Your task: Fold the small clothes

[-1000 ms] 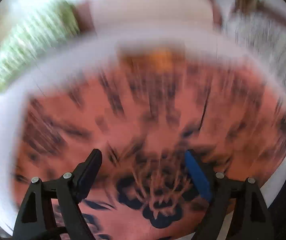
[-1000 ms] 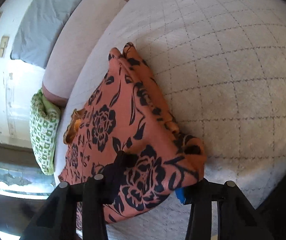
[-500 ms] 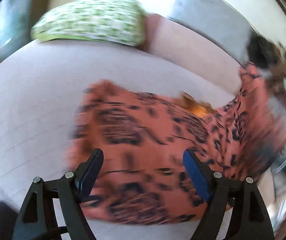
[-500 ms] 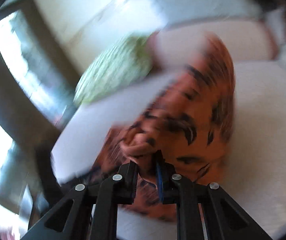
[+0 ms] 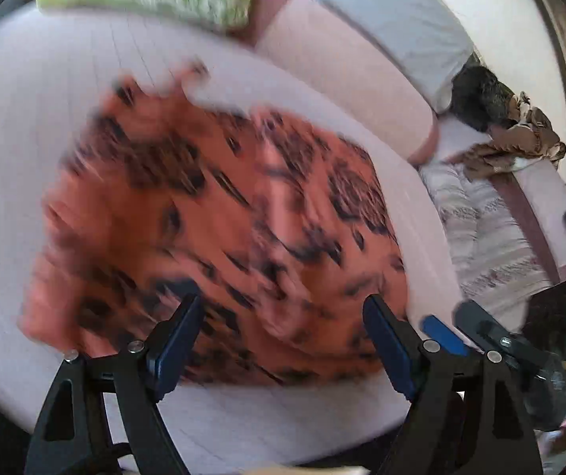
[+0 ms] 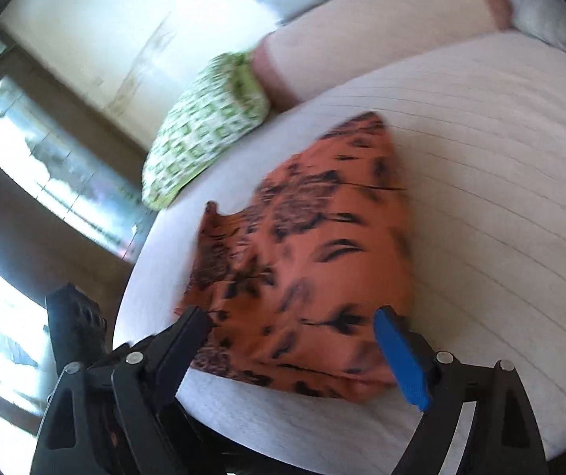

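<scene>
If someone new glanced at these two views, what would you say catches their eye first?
The orange garment with black flowers, lying folded on the pale quilted bed, stands out at once. Beyond it, at the head of the bed, sits a green-and-white pillow. In the foreground the right hand-held gripper stands open over the garment's near edge, its jaws just opened with nothing pinched, and the left hand-held gripper is open too.

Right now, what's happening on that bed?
A person with a gripper in each hand is folding an orange floral garment on the white quilted bed. The garment lies folded on the quilt, held by neither. The right gripper has just opened and let go of it; the left gripper is open too. A green patterned pillow lies beyond.
</scene>
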Tool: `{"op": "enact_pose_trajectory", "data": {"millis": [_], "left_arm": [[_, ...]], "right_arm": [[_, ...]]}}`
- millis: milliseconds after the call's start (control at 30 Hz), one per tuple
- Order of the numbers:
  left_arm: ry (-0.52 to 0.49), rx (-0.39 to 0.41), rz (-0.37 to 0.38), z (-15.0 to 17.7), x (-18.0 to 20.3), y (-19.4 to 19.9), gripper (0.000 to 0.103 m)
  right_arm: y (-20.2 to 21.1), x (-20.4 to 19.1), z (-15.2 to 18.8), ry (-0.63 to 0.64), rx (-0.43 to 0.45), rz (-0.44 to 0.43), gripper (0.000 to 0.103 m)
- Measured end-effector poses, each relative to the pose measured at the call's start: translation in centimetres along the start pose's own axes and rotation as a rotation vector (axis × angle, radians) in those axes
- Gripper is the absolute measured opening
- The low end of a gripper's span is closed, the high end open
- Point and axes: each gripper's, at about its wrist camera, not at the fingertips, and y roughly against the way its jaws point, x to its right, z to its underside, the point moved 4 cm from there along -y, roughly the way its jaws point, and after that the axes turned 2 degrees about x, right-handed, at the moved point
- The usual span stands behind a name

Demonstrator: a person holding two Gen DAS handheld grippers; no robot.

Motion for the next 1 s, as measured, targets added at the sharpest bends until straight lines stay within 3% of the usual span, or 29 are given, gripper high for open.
{"op": "enact_pose_trajectory", "data": {"millis": [67, 133, 233, 300, 333, 367, 500, 567, 700, 767, 867, 1000], "left_arm": [[-0.015, 0.037, 0.018, 0.5, 1.4, 1.4, 0.083], [-0.072, 0.078, -0.010, 0.3, 2.4, 1.9, 0.083], [-0.045, 0.006, 0.010, 0.5, 1.9, -0.6, 0.083], [0.025, -0.072, 0.017, 0.6, 0.8, -3.0, 0.056], [0.038, -0.097, 0.026, 0.5, 0.7, -3.6, 0.022], [0.033, -0.106, 0.025, 0.5, 0.7, -3.9, 0.013], [-0.036, -0.072, -0.001, 0.8, 1.2, -3.4, 0.011], [-0.082, -0.047, -0.035, 1.3, 1.9, -3.4, 0.011], [-0.189, -0.002, -0.111, 1.9, 3.4, -4.1, 0.011], [-0.240, 0.019, -0.144, 2.2, 4.0, -4.2, 0.011], [-0.297, 0.038, -0.182, 2.6, 5.1, -4.8, 0.011], [-0.340, 0.045, -0.198, 2.7, 5.7, -5.4, 0.011]], "right_arm": [[0.8, 1.5, 0.0, -0.036, 0.008, 0.013, 0.089], [1.1, 2.3, -0.2, -0.050, 0.014, 0.019, 0.089], [0.7, 2.5, -0.3, -0.068, 0.008, 0.006, 0.089], [0.9, 2.6, -0.4, -0.073, 0.003, 0.001, 0.089], [1.0, 2.2, -0.4, -0.060, 0.000, 0.001, 0.089], [0.7, 1.9, -0.5, -0.045, -0.006, 0.003, 0.089], [0.0, -0.5, -2.7, 0.073, -0.062, 0.061, 0.089], [-1.5, -3.1, -5.6, 0.147, -0.103, 0.098, 0.089], [-7.4, -8.1, -9.2, 0.261, -0.244, 0.171, 0.089], [-12.5, -10.5, -10.1, 0.337, -0.352, 0.244, 0.089], [-18.7, -11.1, -10.0, 0.394, -0.522, 0.380, 0.089], [-23.4, -9.4, -9.3, 0.403, -0.664, 0.541, 0.086]]}}
